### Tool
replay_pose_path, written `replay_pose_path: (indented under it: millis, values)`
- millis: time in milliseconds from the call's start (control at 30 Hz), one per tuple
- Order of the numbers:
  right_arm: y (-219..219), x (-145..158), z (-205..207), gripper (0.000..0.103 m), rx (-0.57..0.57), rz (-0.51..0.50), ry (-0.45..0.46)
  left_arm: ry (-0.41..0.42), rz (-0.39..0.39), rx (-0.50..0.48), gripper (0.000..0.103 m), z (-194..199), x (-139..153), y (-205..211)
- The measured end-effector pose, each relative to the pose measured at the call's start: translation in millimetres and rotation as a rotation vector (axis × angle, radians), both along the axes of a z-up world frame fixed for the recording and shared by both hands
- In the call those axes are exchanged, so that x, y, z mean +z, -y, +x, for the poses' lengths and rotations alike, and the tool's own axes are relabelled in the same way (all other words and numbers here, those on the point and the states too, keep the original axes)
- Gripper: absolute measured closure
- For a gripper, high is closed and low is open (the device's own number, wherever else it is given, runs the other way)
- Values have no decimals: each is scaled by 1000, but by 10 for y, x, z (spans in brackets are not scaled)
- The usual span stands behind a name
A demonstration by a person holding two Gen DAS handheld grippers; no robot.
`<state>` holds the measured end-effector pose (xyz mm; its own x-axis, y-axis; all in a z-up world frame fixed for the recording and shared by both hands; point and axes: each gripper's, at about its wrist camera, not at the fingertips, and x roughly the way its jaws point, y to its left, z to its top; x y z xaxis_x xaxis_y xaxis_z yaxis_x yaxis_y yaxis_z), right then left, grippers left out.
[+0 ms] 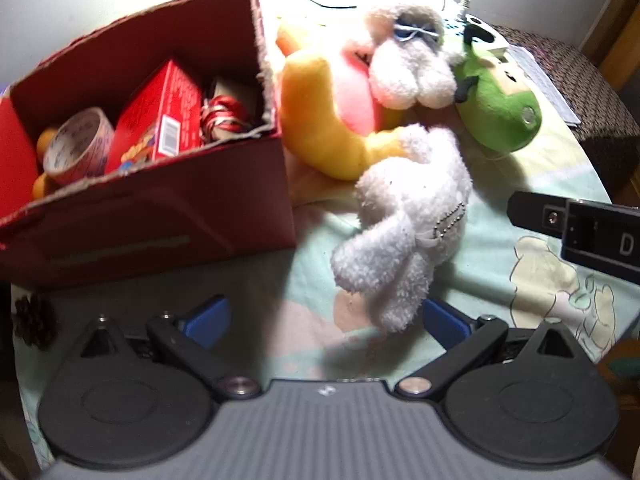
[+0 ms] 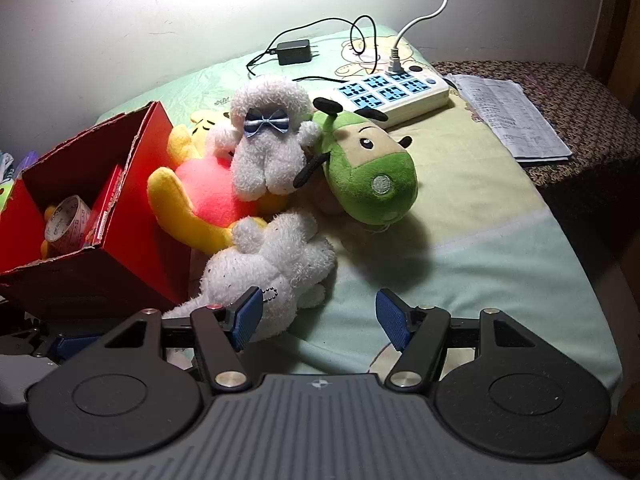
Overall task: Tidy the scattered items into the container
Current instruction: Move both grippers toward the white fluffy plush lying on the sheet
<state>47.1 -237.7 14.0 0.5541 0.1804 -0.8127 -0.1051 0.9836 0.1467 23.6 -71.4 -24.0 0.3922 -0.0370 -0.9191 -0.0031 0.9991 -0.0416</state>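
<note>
Both your left gripper [image 1: 324, 320] and right gripper [image 2: 316, 316] are spread, grasping nothing; take the white plush [image 2: 272, 272] next, beside the red box [image 1: 160, 208].

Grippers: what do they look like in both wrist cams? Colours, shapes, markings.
Same build on both. The left gripper and right gripper each have blue ribbed finger pads on black linkage arms with silver pivot bolts, two black round discs and a grey ribbed body bearing a small crosshair mark. No cables or sleeves visible.
</note>
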Motion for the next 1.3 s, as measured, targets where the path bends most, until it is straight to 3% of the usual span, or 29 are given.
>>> replay_pose_path:
  millis: [267, 500, 767, 1033, 1200, 1300]
  values:
    - [95, -177, 142, 37, 72, -2, -14, -26, 10, 149, 1, -37, -117, -103]
    - [142, -203, 166, 37, 117, 15, -23, -24, 27, 169, 1, -80, -92, 41]
    - [238, -213, 172, 37, 150, 29, -32, -37, -24, 185, 1, -105, -154, 146]
    - [360, -195, 211, 37, 176, 70, -41, -23, -81, 131, 1, -104, -133, 288]
    - [445, -218, 262, 38, 169, 104, -57, 16, -35, 53, 1, -129, -50, 372]
    - [455, -246, 299, 38, 157, 132, -78, -4, -87, 41, 1, -49, -45, 330]
